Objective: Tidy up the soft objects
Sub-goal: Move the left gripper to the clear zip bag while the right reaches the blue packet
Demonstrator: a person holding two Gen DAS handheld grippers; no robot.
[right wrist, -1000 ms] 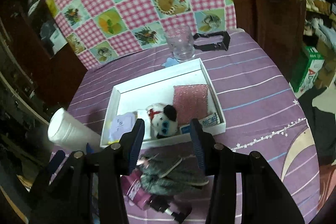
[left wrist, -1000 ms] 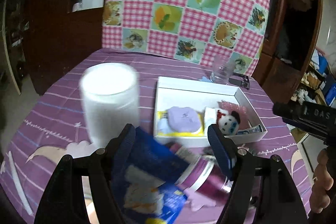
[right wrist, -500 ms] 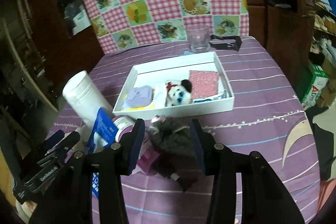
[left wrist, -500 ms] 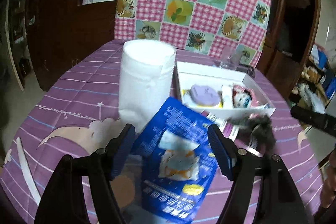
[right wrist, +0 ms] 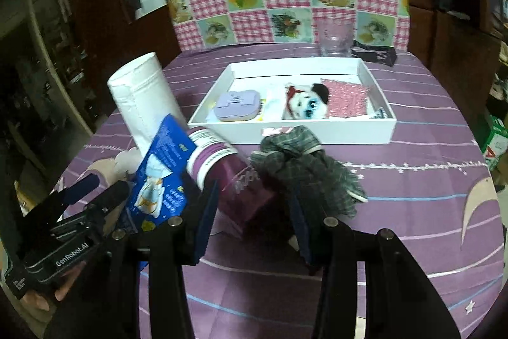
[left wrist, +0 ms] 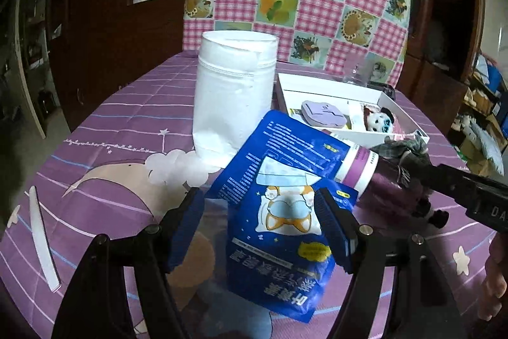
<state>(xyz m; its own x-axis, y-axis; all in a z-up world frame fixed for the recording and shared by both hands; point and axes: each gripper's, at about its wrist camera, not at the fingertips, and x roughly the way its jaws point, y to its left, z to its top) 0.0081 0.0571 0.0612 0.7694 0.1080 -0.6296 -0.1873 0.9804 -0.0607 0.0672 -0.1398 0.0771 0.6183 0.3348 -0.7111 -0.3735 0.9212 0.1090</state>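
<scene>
A blue packet (left wrist: 285, 196) lies tilted against a purple-and-white bottle (left wrist: 362, 167) on the purple tablecloth. My left gripper (left wrist: 257, 205) stands open low over the packet's near end; its left pad is clear of the packet. A grey plaid cloth (right wrist: 304, 167) is heaped on the bottle (right wrist: 222, 167). My right gripper (right wrist: 254, 196) is open just in front of both, pads not pressing. Behind them, a white box (right wrist: 317, 137) holds a lilac case (right wrist: 238, 105), a plush dog (right wrist: 304, 105) and a pink sponge (right wrist: 346, 99).
A tall white paper roll (left wrist: 235, 97) stands left of the box, right behind the packet. A clear glass (right wrist: 335, 40) and a black object (right wrist: 374, 53) sit at the table's far edge before a checked chair back. Dark cabinets flank the table.
Both grippers have come down and drawn back toward the table's near side. The right one has rolled level and now frames the bottle and cloth. The jaws kept their width.
</scene>
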